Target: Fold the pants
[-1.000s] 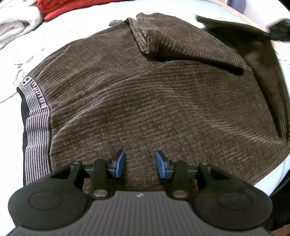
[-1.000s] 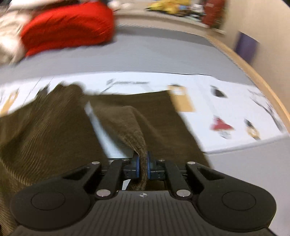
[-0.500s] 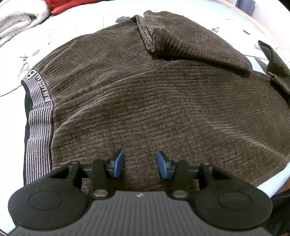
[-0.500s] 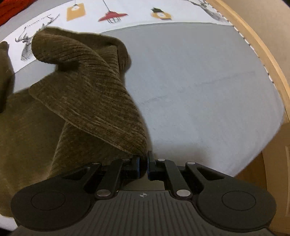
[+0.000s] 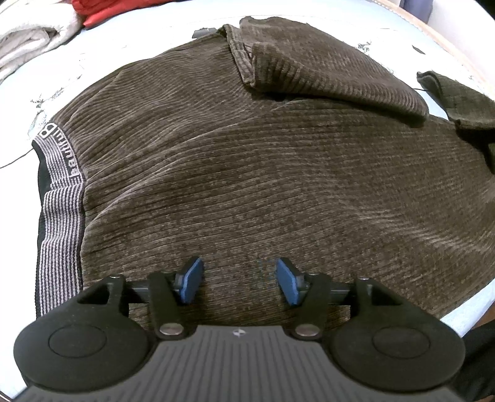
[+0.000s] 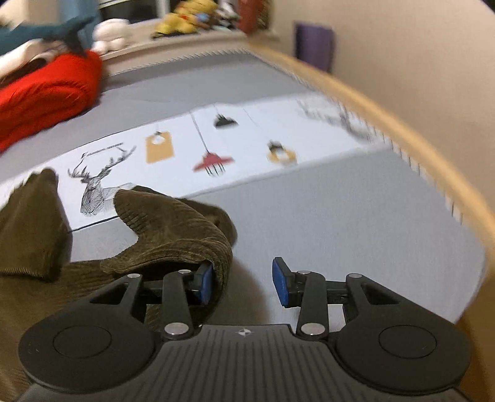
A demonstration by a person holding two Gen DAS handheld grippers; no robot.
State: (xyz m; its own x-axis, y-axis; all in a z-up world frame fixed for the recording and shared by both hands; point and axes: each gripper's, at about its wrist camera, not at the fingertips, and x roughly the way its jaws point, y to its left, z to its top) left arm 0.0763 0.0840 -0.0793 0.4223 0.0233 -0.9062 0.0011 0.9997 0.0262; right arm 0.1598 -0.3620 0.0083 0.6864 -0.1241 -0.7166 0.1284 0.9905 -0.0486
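Observation:
Brown corduroy pants (image 5: pixel 263 173) lie spread on the bed, with a striped grey waistband (image 5: pixel 62 216) at the left and a folded-over leg end (image 5: pixel 334 71) at the far side. My left gripper (image 5: pixel 239 280) is open and hovers just above the near part of the fabric. In the right wrist view the other leg end (image 6: pixel 173 228) lies crumpled on the grey sheet. My right gripper (image 6: pixel 243 283) is open, its left finger (image 6: pixel 205 283) against the cuff, holding nothing.
A red garment (image 6: pixel 46 92) and white towels (image 5: pixel 31 37) lie at the far side of the bed. A printed white sheet (image 6: pixel 216 145) crosses the grey bedding. The wooden bed rail (image 6: pixel 433 160) curves along the right. Toys sit on a shelf (image 6: pixel 185 18).
My right gripper carried the leg end down onto the bed, then opened and let it go. My left gripper stayed open above the pants, barely moving.

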